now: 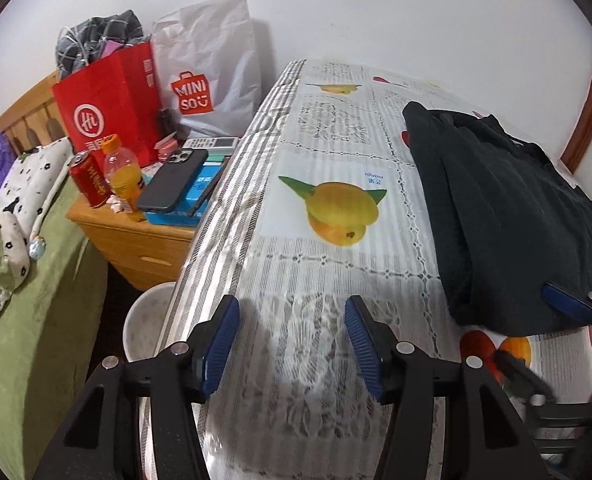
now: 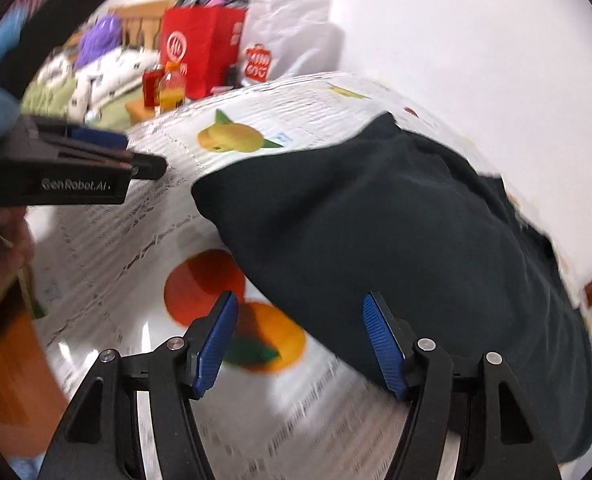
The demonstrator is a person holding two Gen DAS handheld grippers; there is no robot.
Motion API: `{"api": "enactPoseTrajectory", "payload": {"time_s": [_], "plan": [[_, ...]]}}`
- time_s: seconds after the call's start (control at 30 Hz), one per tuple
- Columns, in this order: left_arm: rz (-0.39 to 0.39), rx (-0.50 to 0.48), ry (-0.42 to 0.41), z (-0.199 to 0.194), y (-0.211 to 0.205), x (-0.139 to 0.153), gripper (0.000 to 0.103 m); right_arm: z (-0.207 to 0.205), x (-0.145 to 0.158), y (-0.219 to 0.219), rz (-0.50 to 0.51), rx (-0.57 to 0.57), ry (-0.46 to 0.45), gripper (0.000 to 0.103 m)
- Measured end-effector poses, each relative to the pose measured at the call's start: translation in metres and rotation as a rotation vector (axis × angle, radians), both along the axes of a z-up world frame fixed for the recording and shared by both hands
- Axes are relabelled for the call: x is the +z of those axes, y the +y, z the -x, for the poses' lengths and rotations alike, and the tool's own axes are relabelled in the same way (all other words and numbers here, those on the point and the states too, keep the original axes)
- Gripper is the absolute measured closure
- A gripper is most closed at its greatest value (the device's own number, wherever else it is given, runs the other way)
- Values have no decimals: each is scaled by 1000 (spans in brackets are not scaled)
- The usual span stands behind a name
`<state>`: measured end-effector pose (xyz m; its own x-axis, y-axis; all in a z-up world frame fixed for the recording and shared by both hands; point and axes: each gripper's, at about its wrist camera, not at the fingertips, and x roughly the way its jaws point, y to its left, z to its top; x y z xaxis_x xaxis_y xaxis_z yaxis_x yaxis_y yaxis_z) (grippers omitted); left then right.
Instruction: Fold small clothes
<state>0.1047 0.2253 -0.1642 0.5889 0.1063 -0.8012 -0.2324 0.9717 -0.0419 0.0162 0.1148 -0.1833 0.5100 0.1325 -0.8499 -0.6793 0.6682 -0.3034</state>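
Observation:
A dark folded garment [image 1: 516,208] lies on the right side of the table with the fruit-print cloth [image 1: 336,264]. My left gripper [image 1: 291,344] hovers open over bare cloth to the left of the garment, with nothing between its blue pads. In the right wrist view the garment [image 2: 396,220] fills the middle and right. My right gripper [image 2: 300,340] is open at the garment's near left edge; one pad hangs over the orange print, the other over the dark fabric, neither pressing on it. The left gripper [image 2: 135,156] shows side-on at the left, in a person's hand.
A wooden bedside cabinet [image 1: 135,240] left of the table carries a phone [image 1: 171,180], an orange bottle [image 1: 123,172], a red can [image 1: 91,180], a red bag [image 1: 107,108] and a white bag [image 1: 211,76]. A white bin [image 1: 143,320] stands below the table edge. A bed [image 1: 35,280] lies at far left.

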Motion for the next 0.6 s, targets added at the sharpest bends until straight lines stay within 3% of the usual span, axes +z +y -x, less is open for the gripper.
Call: {"api": "enactPoseTrajectory", "payload": {"time_s": [0.17, 0.2, 0.3, 0.47, 0.6], "plan": [[42, -26, 17, -6, 8, 0, 49, -24, -6, 22, -24, -37, -47, 42], [47, -38, 18, -6, 9, 1, 49, -27, -6, 23, -24, -44, -52, 49], [54, -60, 24, -5, 11, 2, 49, -38, -5, 26, -18, -71, -84, 81], [19, -68, 34, -8, 5, 5, 49, -73, 26, -4, -265, -192, 52, 86], [-15, -56, 11, -12, -3, 14, 49, -93, 70, -44, -426, -265, 18, 87]]}}
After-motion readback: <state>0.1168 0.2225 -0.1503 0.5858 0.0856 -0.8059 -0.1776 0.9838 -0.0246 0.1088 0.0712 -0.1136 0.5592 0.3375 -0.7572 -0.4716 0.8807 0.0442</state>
